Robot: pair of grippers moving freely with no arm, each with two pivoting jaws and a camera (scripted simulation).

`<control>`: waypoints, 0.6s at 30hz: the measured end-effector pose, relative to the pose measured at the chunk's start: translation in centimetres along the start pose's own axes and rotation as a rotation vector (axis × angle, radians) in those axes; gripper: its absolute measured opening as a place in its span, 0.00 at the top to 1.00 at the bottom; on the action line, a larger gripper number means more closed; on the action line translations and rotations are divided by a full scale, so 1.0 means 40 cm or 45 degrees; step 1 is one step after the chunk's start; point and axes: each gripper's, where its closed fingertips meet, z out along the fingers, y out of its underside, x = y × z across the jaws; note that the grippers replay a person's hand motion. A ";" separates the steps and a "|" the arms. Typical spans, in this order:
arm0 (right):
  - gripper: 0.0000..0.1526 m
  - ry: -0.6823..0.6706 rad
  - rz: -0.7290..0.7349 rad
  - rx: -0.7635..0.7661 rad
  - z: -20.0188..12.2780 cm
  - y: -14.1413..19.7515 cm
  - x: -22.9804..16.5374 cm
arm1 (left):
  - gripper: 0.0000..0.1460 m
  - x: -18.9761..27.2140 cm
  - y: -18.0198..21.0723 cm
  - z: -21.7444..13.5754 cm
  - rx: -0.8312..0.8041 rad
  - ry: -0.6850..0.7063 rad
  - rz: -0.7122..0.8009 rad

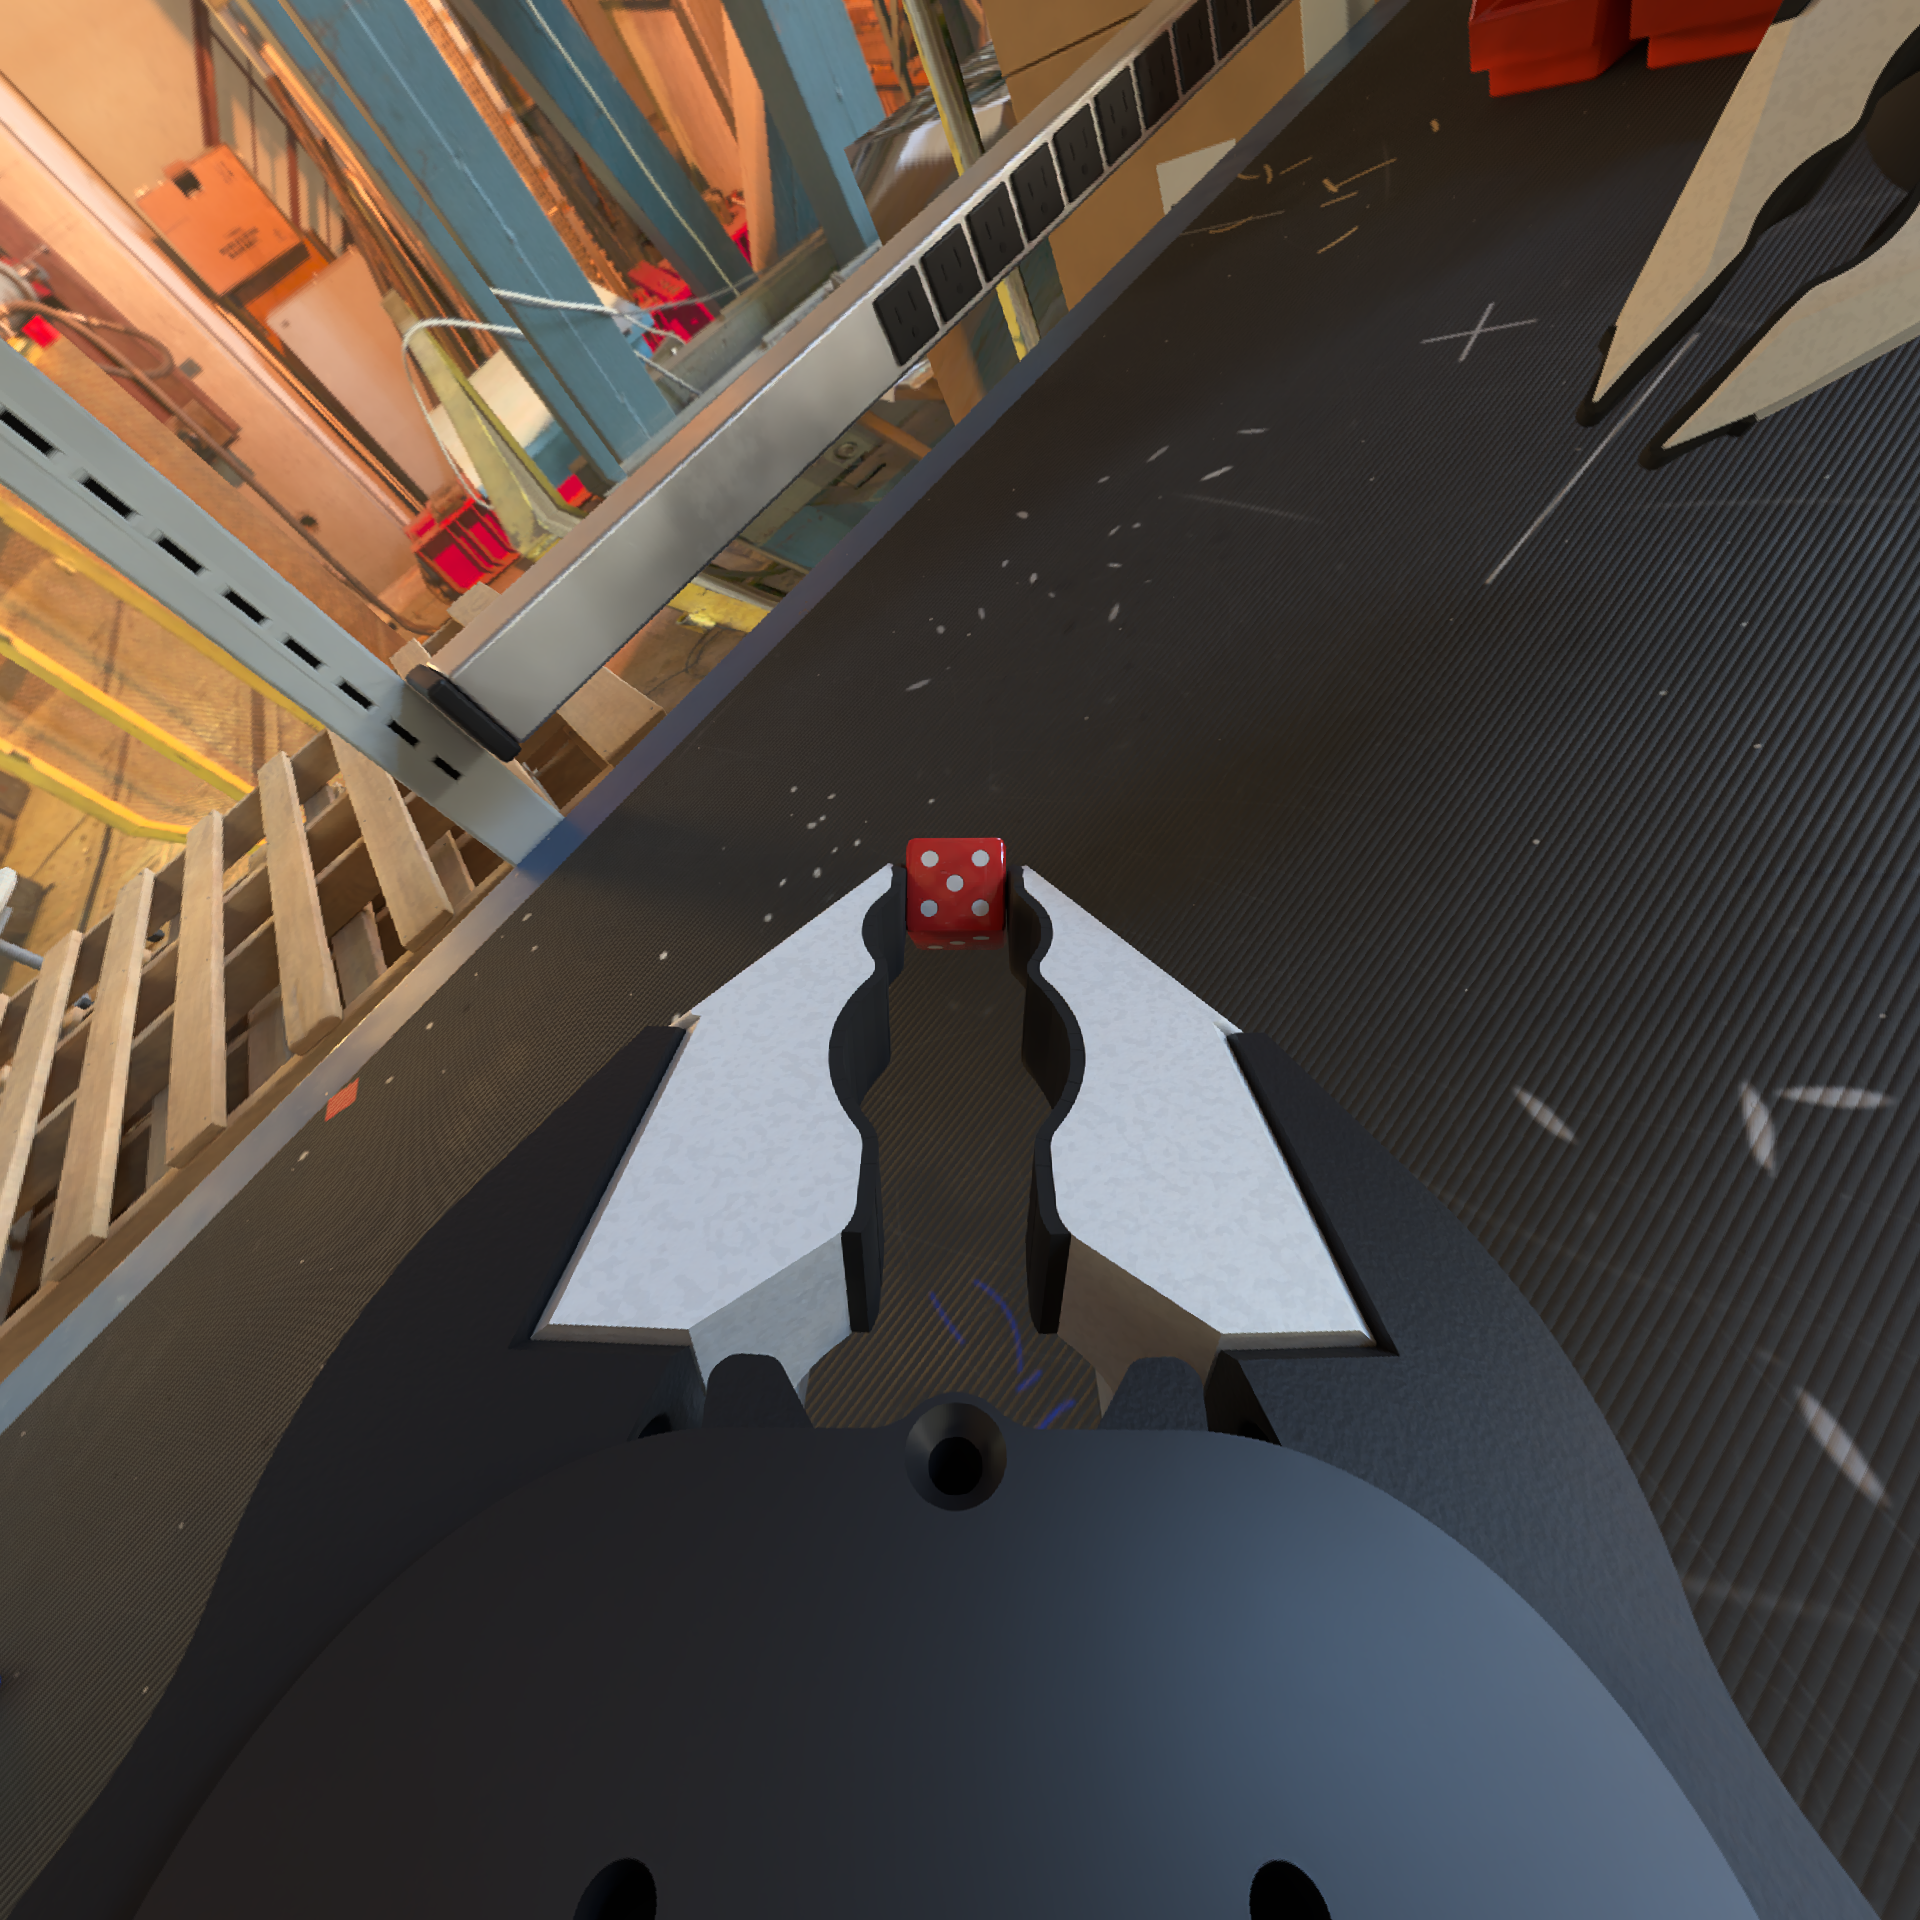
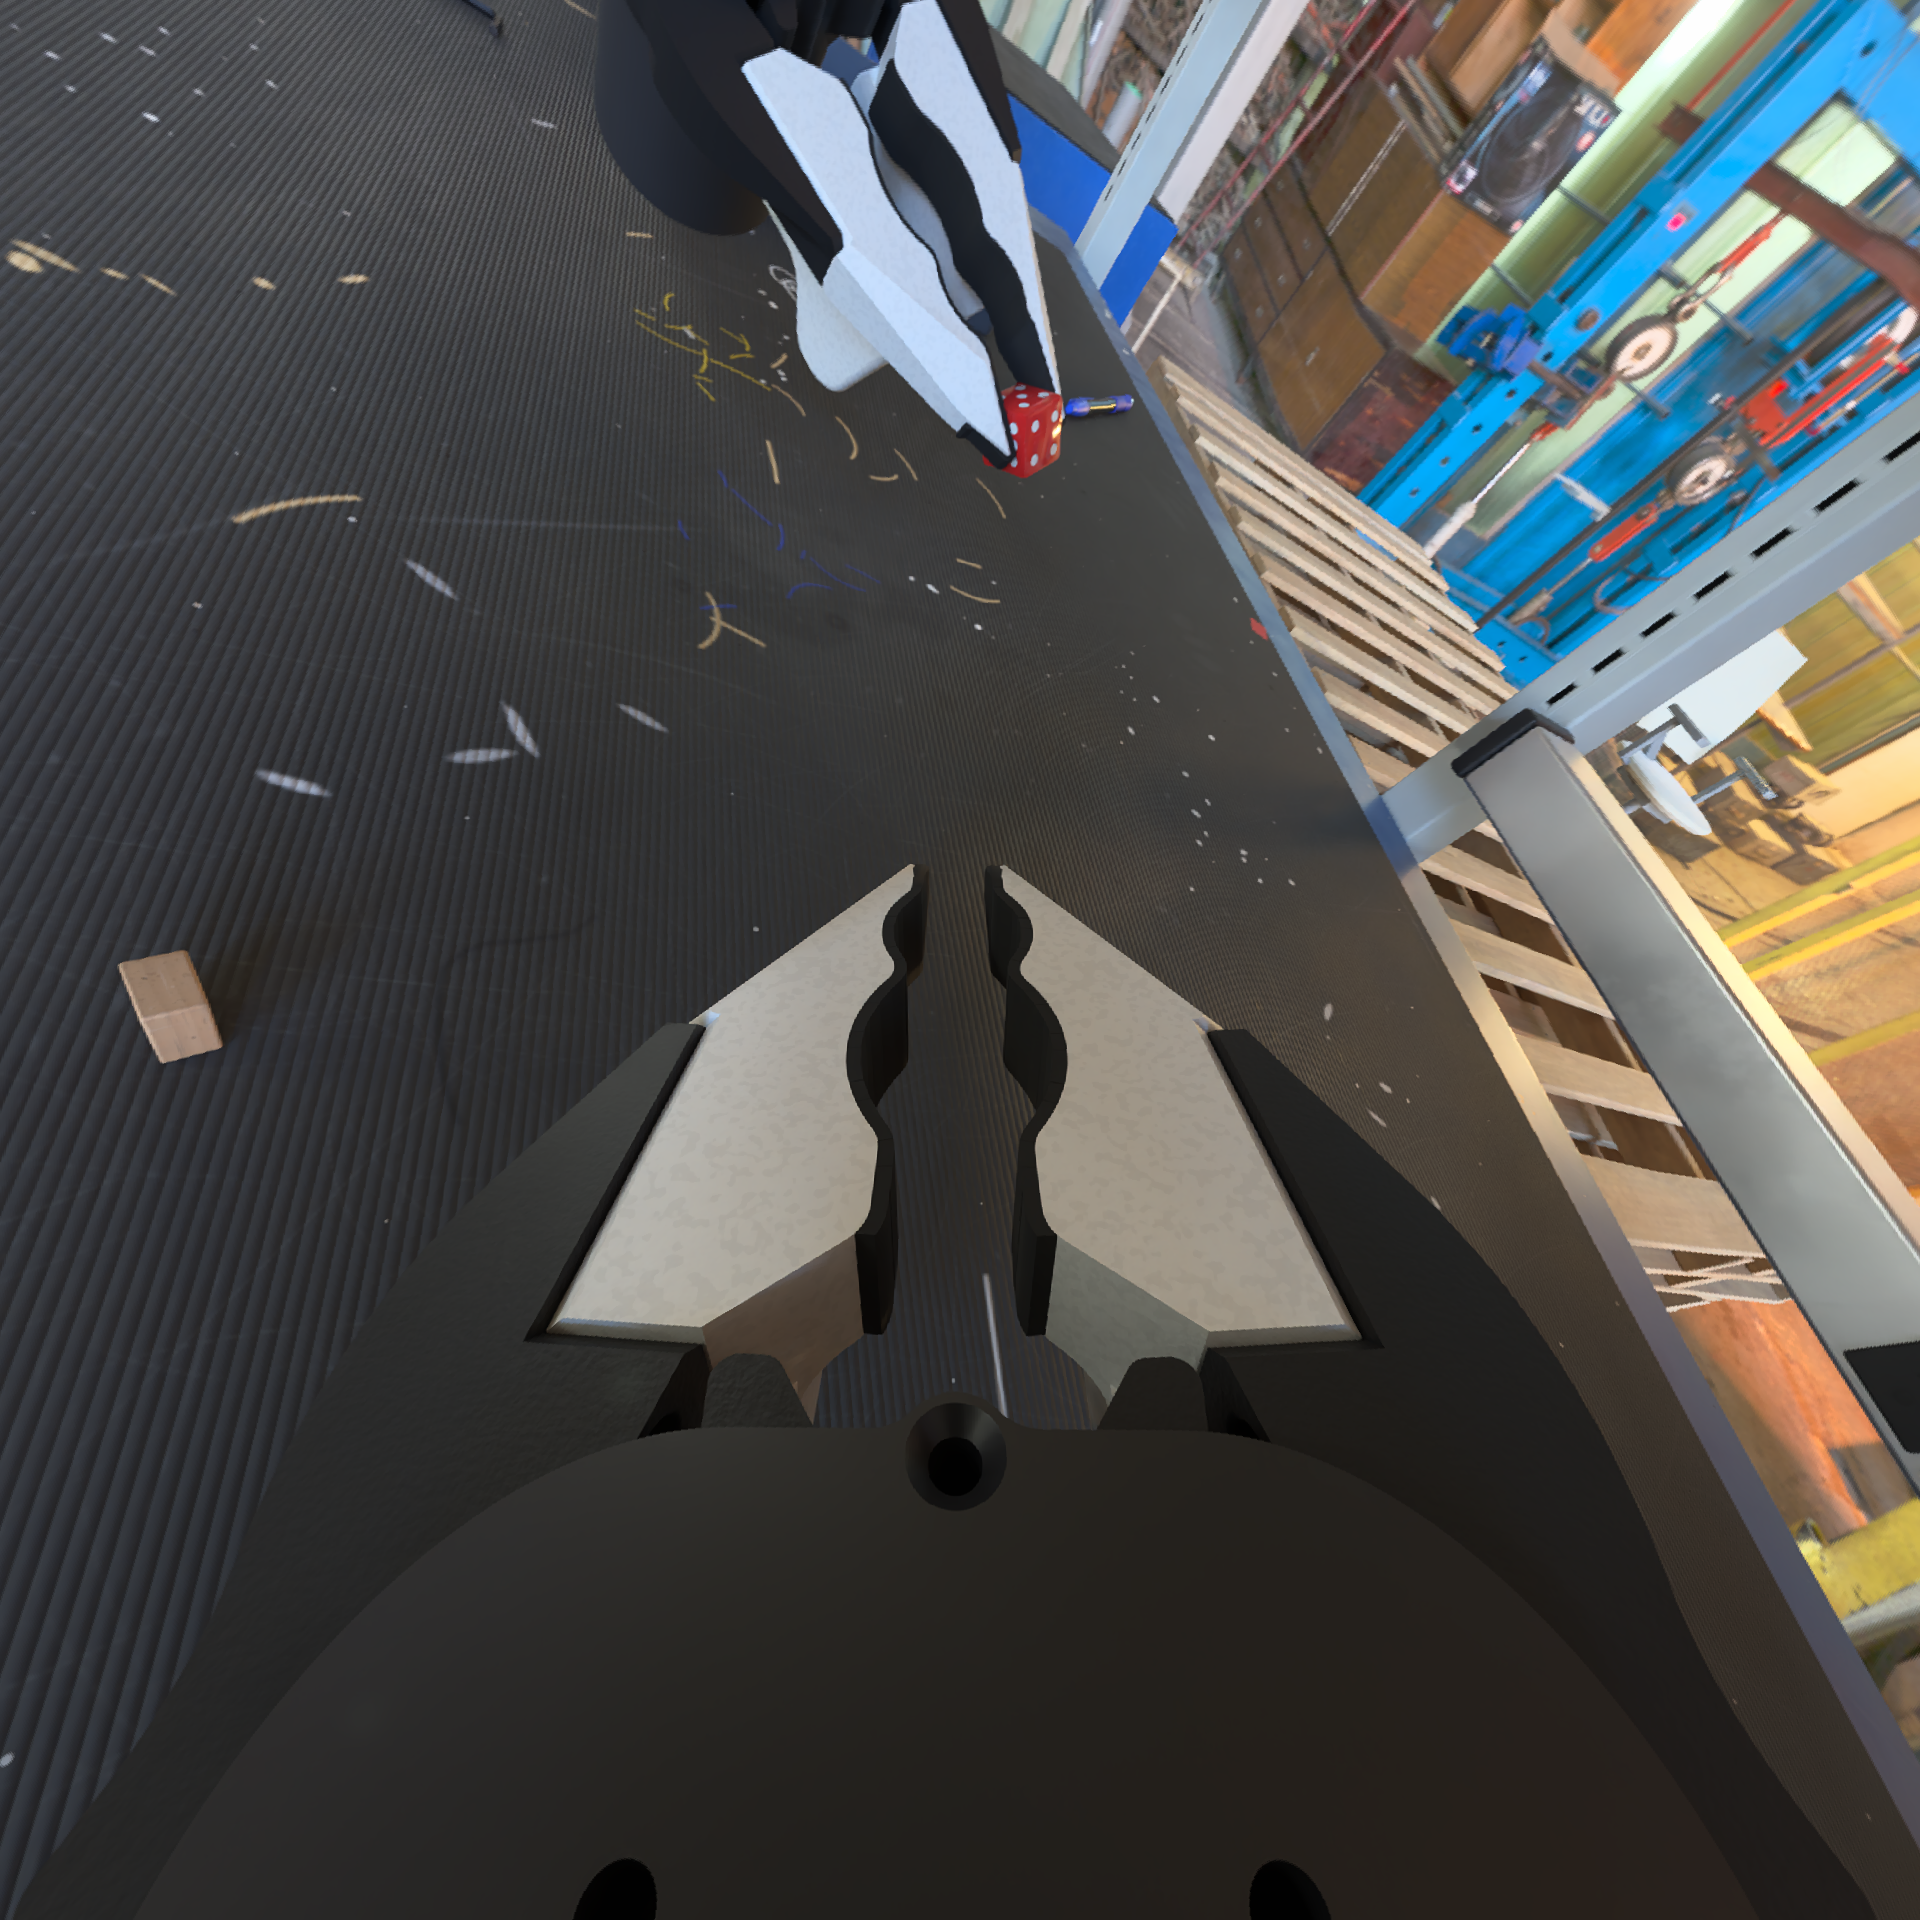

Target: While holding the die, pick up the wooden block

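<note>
The red die with white dots sits pinched between the tips of the left gripper, one fingertip pressed against each side, with the five-dot face turned toward the left wrist camera. In the right wrist view the same die shows at the end of the left gripper, which slants down toward the dark ribbed mat; whether the die touches the mat or hangs just above it I cannot tell.

The wooden block, a small pale cuboid, lies on the mat well apart from the die, off to the left side of the right wrist view. Nothing touches it.

The right gripper is empty. Its fingers stand slightly apart with a narrow gap between the tips, above the mat and pointing past the block rather than at it. From the left wrist view the right gripper appears in the upper right corner, its tips close to the mat.

The mat is marked with white flecks, yellowish scratches and a few blue strokes. A small blue pen-like object lies just beyond the die near the mat's edge. Past that edge stand a metal frame, wooden slats and blue shelving.
</note>
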 end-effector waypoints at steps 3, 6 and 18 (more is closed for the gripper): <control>0.93 -0.031 0.004 -0.017 0.004 0.006 -0.009 | 0.87 0.002 0.003 0.002 -0.009 0.003 0.004; 0.93 -0.055 0.012 -0.031 0.007 0.012 -0.014 | 0.87 0.001 0.003 0.002 -0.008 0.004 0.001; 0.79 -0.355 0.138 -0.064 -0.005 0.031 -0.073 | 0.87 0.008 -0.002 0.000 -0.005 0.012 0.017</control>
